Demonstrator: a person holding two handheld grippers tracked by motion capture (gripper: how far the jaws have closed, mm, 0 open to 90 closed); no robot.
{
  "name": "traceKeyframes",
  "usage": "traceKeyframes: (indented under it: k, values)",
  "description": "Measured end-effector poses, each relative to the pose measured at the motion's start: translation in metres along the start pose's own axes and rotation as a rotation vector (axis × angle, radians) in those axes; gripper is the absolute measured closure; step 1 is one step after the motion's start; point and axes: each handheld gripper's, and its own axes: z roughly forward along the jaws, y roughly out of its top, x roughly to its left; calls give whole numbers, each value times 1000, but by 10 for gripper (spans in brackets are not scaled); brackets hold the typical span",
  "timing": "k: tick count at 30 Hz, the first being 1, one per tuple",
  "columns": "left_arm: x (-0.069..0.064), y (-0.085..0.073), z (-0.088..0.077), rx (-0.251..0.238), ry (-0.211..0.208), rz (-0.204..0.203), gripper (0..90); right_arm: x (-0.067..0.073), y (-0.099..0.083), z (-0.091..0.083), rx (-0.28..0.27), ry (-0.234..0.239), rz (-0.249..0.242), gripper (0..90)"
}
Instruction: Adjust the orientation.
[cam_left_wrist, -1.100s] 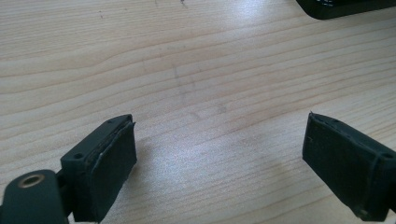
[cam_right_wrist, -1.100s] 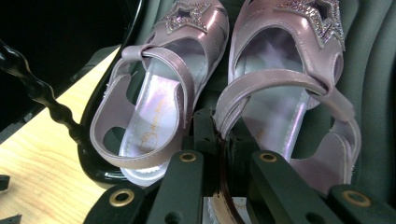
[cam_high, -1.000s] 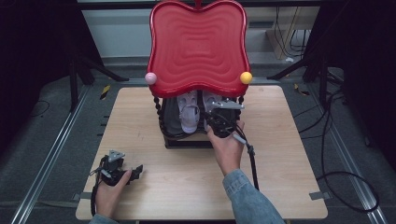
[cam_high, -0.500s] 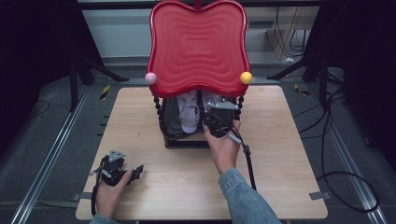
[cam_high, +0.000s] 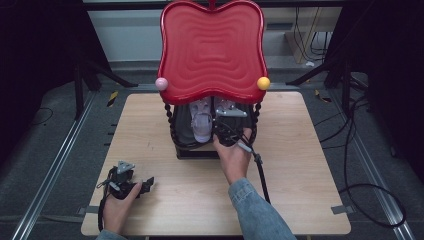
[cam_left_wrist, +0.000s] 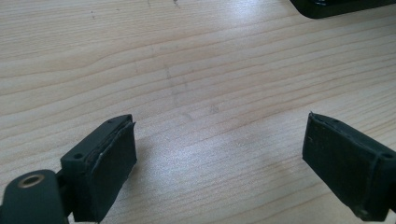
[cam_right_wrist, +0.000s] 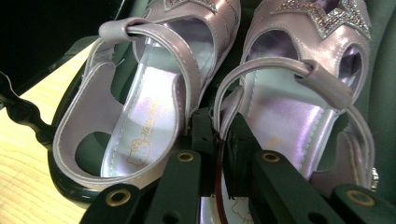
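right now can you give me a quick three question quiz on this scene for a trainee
1. True or false: the right gripper is shut on the heel edge of a shiny lilac child's sandal.
2. Where does the pair of sandals sit? A) on the bare wooden table B) on the black lower shelf under the red wavy tray top C) on the floor
3. Fill in: the left gripper rests over bare wood with its jaws ____.

Key: 1 true; 2 B; 3 open, nothing between them.
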Motion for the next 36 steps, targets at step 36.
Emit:
traceKeyframes:
  k: [36]
  values:
    - [-2, 1, 2, 5, -1, 13, 89, 9, 2, 3, -5, -13, -76, 845]
